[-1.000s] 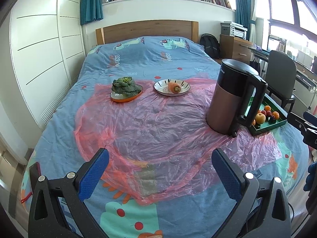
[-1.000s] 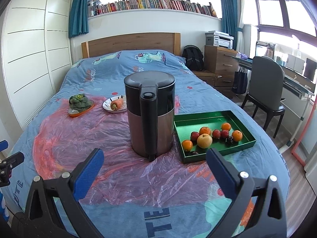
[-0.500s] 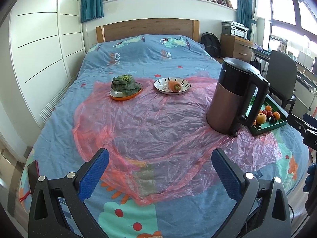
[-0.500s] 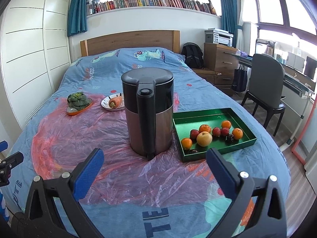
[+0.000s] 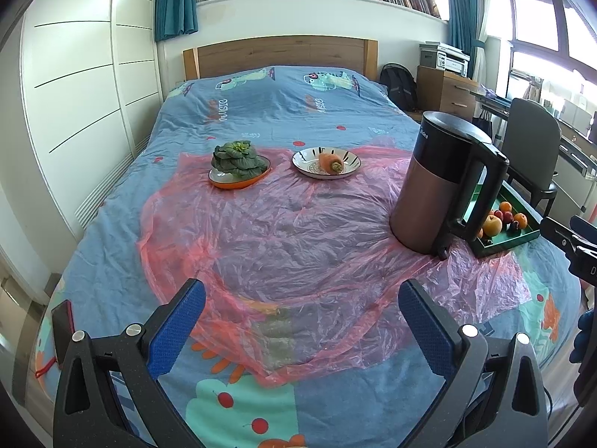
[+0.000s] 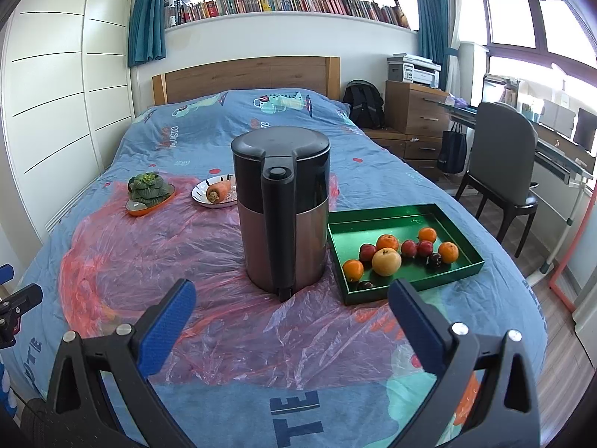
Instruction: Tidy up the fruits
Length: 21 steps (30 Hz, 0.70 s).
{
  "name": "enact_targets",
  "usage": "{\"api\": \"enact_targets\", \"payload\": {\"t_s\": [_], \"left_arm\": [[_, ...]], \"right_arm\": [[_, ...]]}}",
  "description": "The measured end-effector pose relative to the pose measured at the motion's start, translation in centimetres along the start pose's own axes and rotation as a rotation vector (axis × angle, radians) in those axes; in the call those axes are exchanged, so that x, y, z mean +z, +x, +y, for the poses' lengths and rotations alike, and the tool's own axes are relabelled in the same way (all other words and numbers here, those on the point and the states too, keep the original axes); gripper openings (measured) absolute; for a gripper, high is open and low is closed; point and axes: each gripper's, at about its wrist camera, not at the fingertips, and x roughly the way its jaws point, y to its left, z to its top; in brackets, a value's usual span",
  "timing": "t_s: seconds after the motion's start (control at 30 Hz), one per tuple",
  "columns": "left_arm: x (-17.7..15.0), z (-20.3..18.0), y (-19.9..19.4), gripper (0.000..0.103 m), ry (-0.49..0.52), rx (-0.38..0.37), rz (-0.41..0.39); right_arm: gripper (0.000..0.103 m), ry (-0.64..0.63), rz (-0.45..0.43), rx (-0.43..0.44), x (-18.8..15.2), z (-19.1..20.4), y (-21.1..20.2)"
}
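A green tray [image 6: 395, 222] on the bed holds several fruits: oranges, red plums and a yellow apple [image 6: 386, 261]. The tray also shows in the left wrist view [image 5: 518, 237], partly hidden behind the kettle. An orange dish with green vegetables [image 5: 238, 166] and a white plate with a carrot [image 5: 326, 162] sit farther back. My left gripper [image 5: 298, 321] is open and empty above the bed's near edge. My right gripper [image 6: 289, 317] is open and empty, in front of the kettle and tray.
A tall black-and-copper kettle [image 6: 281, 209] stands left of the tray on a pink plastic sheet [image 5: 283, 231] over the blue bedcover. A wardrobe lines the left wall. A chair [image 6: 500, 156] and desk stand right of the bed.
Both grippers have moved slightly forward toward the bed; the kettle and tray look a little closer. Nothing was taken hold of or let go.
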Motion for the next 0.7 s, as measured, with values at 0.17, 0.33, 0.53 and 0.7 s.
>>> {"api": "enact_targets", "payload": {"t_s": [0.17, 0.33, 0.53, 0.7], "left_arm": [[-0.05, 0.24, -0.1, 0.102, -0.005, 0.0, 0.0], [-0.08, 0.24, -0.1, 0.102, -0.005, -0.001, 0.001], [-0.04, 0.41, -0.21, 0.102, -0.007, 0.0, -0.001], [0.17, 0.88, -0.16, 0.102, -0.016, 0.001, 0.0]], "right_arm": [[0.103, 0.001, 0.0, 0.0, 0.02, 0.02, -0.01], [0.103, 0.005, 0.006, 0.003, -0.21, 0.11, 0.19], [0.103, 0.007, 0.011, 0.003, -0.45, 0.18, 0.3], [0.103, 0.015, 0.009, -0.006, -0.39, -0.1, 0.16]]}}
